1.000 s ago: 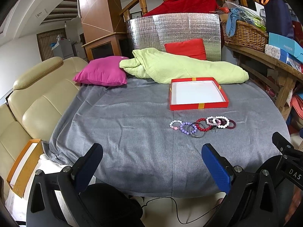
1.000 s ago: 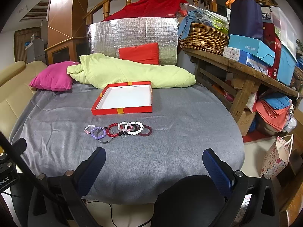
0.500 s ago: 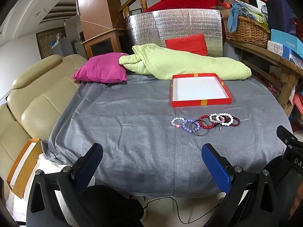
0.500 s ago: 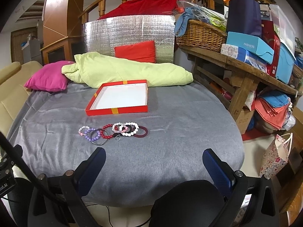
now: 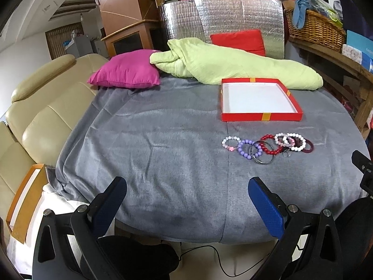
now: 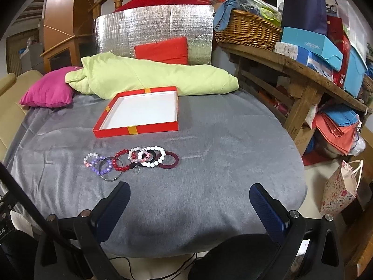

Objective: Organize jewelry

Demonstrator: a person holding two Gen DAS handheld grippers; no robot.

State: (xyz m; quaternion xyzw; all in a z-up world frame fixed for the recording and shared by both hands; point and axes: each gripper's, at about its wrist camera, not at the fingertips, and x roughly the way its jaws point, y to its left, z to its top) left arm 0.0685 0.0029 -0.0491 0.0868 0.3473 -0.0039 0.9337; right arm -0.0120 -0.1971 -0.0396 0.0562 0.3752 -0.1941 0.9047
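A row of overlapping bracelets lies on the grey cloth: white-pink beads, purple beads, a metal bangle, red beads, white beads and a dark maroon ring. The row also shows in the right wrist view. Behind it sits an empty red tray with a white floor, also in the right wrist view. My left gripper is open and empty above the near table edge. My right gripper is open and empty, just in front of the bracelets.
A green blanket, a magenta pillow and a red pillow lie at the table's back. A beige sofa stands at the left. A wooden bench with a basket and boxes is at the right.
Both grippers have moved forward toward the table. The bracelets and tray now look closer. Nothing on the table has moved.
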